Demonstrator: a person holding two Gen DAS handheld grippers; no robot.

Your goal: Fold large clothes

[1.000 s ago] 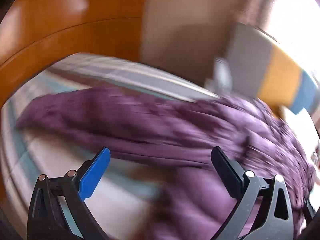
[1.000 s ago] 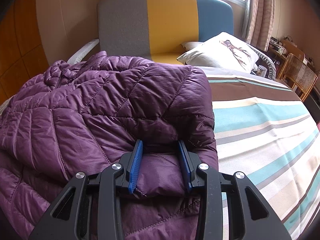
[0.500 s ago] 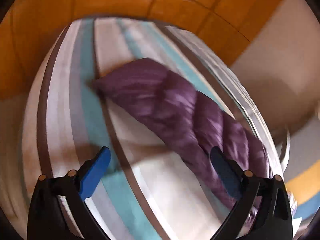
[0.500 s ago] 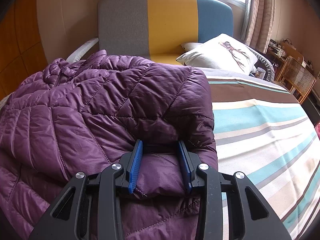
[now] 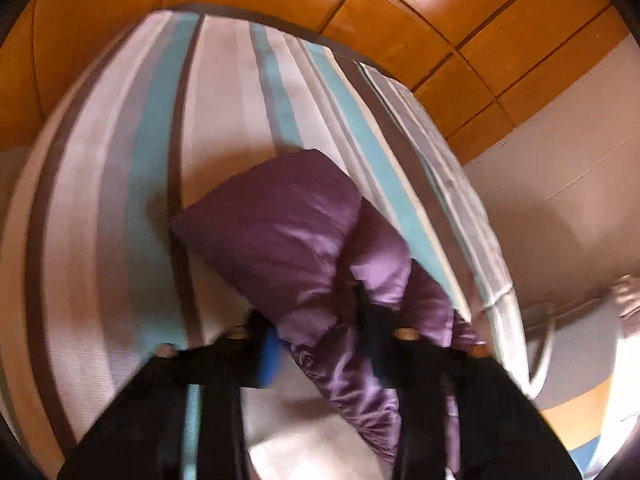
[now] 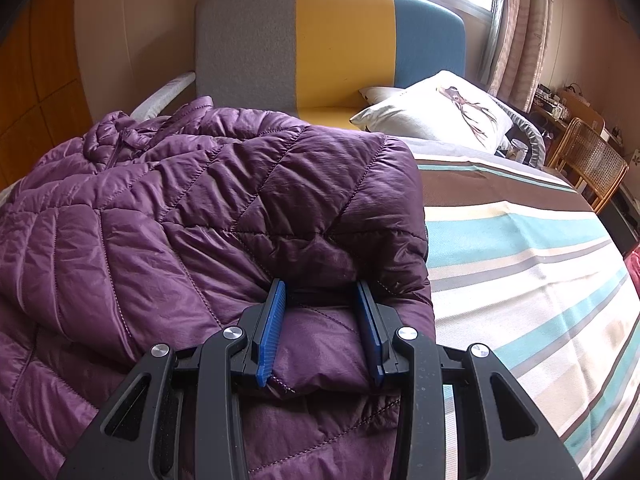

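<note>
A purple quilted puffer jacket [image 6: 200, 220] lies on the striped bed [image 6: 520, 264]. My right gripper [image 6: 324, 312] is shut on a thick folded edge of it, the fabric bulging between the blue pads. In the left wrist view one purple sleeve [image 5: 280, 232] stretches across the bedspread [image 5: 120, 200] towards its far edge. My left gripper [image 5: 316, 340] is blurred and its jaws are closing, with the near part of that sleeve bunched between them and touching the blue pad.
A white pillow [image 6: 440, 116] with a deer print leans at the grey, yellow and blue headboard [image 6: 340, 48]. A wicker chair [image 6: 592, 168] stands at the right of the bed. Orange wooden panels [image 5: 400, 20] rise beyond the bed's edge.
The left gripper swung down over the sleeve, rolled, and its wide jaws came together around the purple fabric. The right gripper kept its grip and did not move.
</note>
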